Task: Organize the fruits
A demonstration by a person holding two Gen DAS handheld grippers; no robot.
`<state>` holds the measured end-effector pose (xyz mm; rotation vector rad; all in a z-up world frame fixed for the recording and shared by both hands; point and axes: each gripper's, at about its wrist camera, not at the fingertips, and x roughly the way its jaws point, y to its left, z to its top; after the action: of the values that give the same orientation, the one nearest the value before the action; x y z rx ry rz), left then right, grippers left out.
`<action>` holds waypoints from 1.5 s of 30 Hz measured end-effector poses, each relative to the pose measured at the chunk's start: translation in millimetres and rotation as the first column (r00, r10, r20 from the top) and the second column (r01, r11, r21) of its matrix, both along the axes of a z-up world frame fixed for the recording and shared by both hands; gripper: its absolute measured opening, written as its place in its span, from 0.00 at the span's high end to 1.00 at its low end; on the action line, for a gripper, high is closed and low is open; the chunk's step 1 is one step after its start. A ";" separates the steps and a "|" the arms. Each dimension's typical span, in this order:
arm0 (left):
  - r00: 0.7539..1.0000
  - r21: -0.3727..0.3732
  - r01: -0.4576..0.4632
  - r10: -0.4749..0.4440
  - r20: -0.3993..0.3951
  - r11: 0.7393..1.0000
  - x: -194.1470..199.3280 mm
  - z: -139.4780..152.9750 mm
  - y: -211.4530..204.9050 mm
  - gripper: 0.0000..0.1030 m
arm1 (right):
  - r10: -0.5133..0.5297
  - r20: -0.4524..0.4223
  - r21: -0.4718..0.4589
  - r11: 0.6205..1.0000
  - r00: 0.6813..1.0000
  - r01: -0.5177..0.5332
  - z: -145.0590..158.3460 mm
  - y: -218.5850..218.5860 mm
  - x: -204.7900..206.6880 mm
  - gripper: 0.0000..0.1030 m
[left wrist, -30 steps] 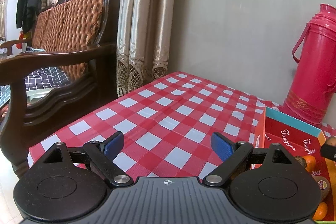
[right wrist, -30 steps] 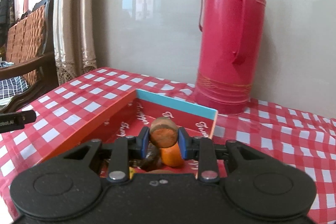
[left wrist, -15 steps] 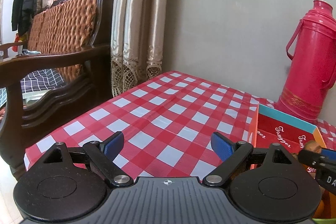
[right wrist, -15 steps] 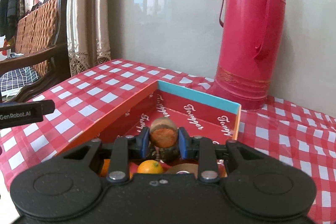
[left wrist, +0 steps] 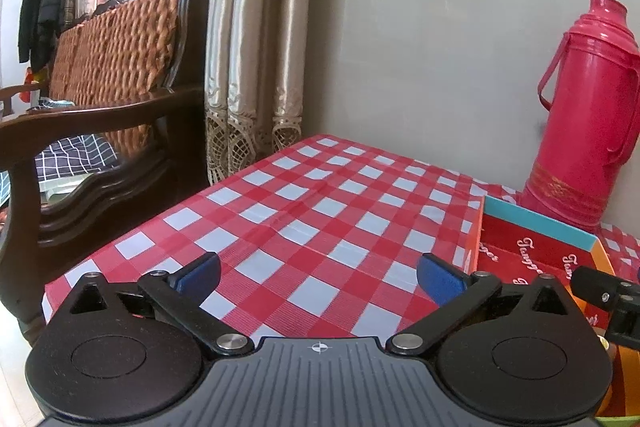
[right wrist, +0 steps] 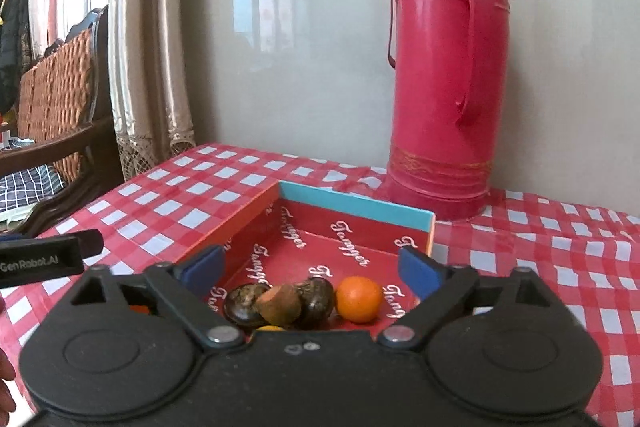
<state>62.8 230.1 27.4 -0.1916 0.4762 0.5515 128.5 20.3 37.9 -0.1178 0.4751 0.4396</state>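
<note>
My right gripper (right wrist: 310,269) is open and empty above a red cardboard box (right wrist: 356,205) with a blue far wall. In the box lie a brown fruit (right wrist: 280,305), two dark round fruits (right wrist: 244,303) beside it, and an orange (right wrist: 359,299) to their right. My left gripper (left wrist: 318,275) is open and empty over the checked tablecloth, left of the box (left wrist: 536,223). The right gripper's finger shows at the right edge of the left wrist view (left wrist: 600,291).
A tall red thermos (right wrist: 444,79) stands behind the box against the grey wall. The red and white checked tablecloth (left wrist: 312,211) covers the table. A wooden sofa with a woven back (left wrist: 100,83) and curtains (left wrist: 248,27) stand past the table's left edge.
My right gripper has opened and let go of the brown fruit, which now lies in the box among the other fruits. Both grippers have drawn back a little.
</note>
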 end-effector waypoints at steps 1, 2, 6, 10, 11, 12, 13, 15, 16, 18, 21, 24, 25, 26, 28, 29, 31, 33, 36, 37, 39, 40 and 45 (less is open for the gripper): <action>1.000 -0.001 0.001 -0.001 -0.005 1.000 0.7 -0.6 -0.6 0.00 | 0.002 0.001 -0.001 1.000 1.000 -0.002 -0.3 0.1 -0.5 0.08; 1.000 -0.002 0.002 -0.002 -0.009 1.000 1.3 -1.3 -1.0 0.00 | 0.002 0.002 -0.003 1.000 1.000 -0.002 -0.4 0.6 -1.2 0.08; 1.000 -0.007 0.005 -0.005 -0.014 1.000 2.9 -1.3 -3.4 0.00 | 0.007 0.008 -0.007 1.000 1.000 -0.007 1.6 0.4 -2.6 0.06; 1.000 0.015 0.014 -0.013 -0.015 1.000 1.7 2.9 -12.9 0.00 | -0.007 0.033 -0.018 1.000 0.999 0.007 8.0 -8.0 -7.8 0.06; 1.000 0.018 0.018 -0.018 -0.014 1.000 0.5 4.1 -16.2 0.00 | -0.013 0.040 -0.019 1.000 0.999 0.014 10.3 -11.9 -9.4 0.06; 1.000 0.015 0.025 -0.024 -0.013 1.000 -1.9 5.7 -20.3 0.00 | -0.021 0.047 -0.020 1.000 0.999 0.022 13.0 -16.8 -11.7 0.06; 0.999 0.004 0.034 -0.034 -0.006 0.999 -5.6 7.1 -25.0 0.00 | -0.032 0.055 -0.019 0.999 0.998 0.033 16.3 -23.0 -14.6 0.06; 0.998 -0.015 0.058 -0.058 0.006 0.998 -13.4 10.5 -35.5 0.00 | -0.060 0.069 0.006 0.998 0.996 0.060 23.3 -40.5 -23.1 0.06; 0.998 -0.014 0.069 -0.068 0.018 0.998 -17.9 13.0 -42.5 0.00 | -0.076 0.074 0.027 0.997 0.994 0.075 27.2 -51.6 -28.6 0.06; 0.996 -0.003 0.083 -0.083 0.040 0.997 -27.1 18.7 -56.3 0.00 | -0.109 0.094 0.067 0.992 0.990 0.103 36.5 -75.8 -41.5 0.06; 0.989 -0.002 0.127 -0.126 0.072 0.992 -39.2 27.0 -76.4 0.00 | -0.143 0.127 0.072 0.988 0.982 0.135 48.2 -107.0 -59.9 0.06; 0.983 0.014 0.168 -0.169 0.076 0.986 -51.2 31.1 -98.8 0.00 | -0.175 0.133 0.062 0.984 0.975 0.168 52.8 -136.0 -79.1 0.06; 0.980 0.020 0.186 -0.187 0.073 0.982 -55.6 31.3 -107.1 0.00 | -0.189 0.131 0.060 0.981 0.973 0.183 52.1 -145.4 -86.9 0.06; 0.977 0.025 0.202 -0.204 0.070 0.979 -60.5 31.4 -114.8 0.00 | -0.198 0.130 0.057 0.980 0.972 0.192 50.5 -152.9 -94.3 0.06; 0.969 0.038 0.235 -0.237 0.070 0.971 -72.8 31.8 -131.3 0.00 | -0.221 0.121 0.046 0.975 0.968 0.217 45.8 -169.0 -109.9 0.06; 0.966 0.049 0.246 -0.249 0.070 0.968 -79.4 31.7 -139.2 0.00 | -0.232 0.113 0.042 0.973 0.966 0.229 42.6 -176.0 -117.5 0.06; 0.960 0.063 0.268 -0.272 0.072 0.961 -92.5 31.6 -152.1 0.00 | -0.258 0.092 0.038 0.966 0.962 0.255 35.0 -190.0 -131.0 0.06; 0.953 0.074 0.289 -0.294 0.069 0.954 -106.2 32.2 -162.7 0.00 | -0.281 0.080 0.030 0.960 0.956 0.279 27.7 -201.4 -144.1 0.06; 0.947 0.114 0.300 -0.310 0.079 0.947 -127.5 34.2 -173.6 0.00 | -0.304 0.088 0.029 0.953 0.949 0.302 22.0 -212.6 -162.7 0.06; 0.945 0.122 0.308 -0.319 0.080 0.944 -133.5 34.6 -175.6 0.00 | -0.306 0.096 0.028 0.952 0.947 0.305 21.6 -214.8 -168.4 0.06; 0.942 0.133 0.315 -0.327 0.074 0.940 -142.0 34.3 -178.4 0.00 | -0.311 0.115 0.030 0.951 0.944 0.309 19.9 -219.2 -179.8 0.06; 0.941 0.140 0.316 -0.329 0.076 0.938 -144.4 33.6 -180.1 0.00 | -0.315 0.120 0.039 0.949 0.942 0.312 19.1 -221.7 -183.9 0.06; 0.932 0.175 0.338 -0.355 0.079 0.925 -148.2 25.1 -184.7 0.00 | -0.319 0.172 0.054 0.948 0.932 0.315 24.8 -227.5 -187.7 0.06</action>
<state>-85.3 45.3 52.5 0.0172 0.3471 0.2270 -59.2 -207.2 62.7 -0.0533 0.3033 0.1151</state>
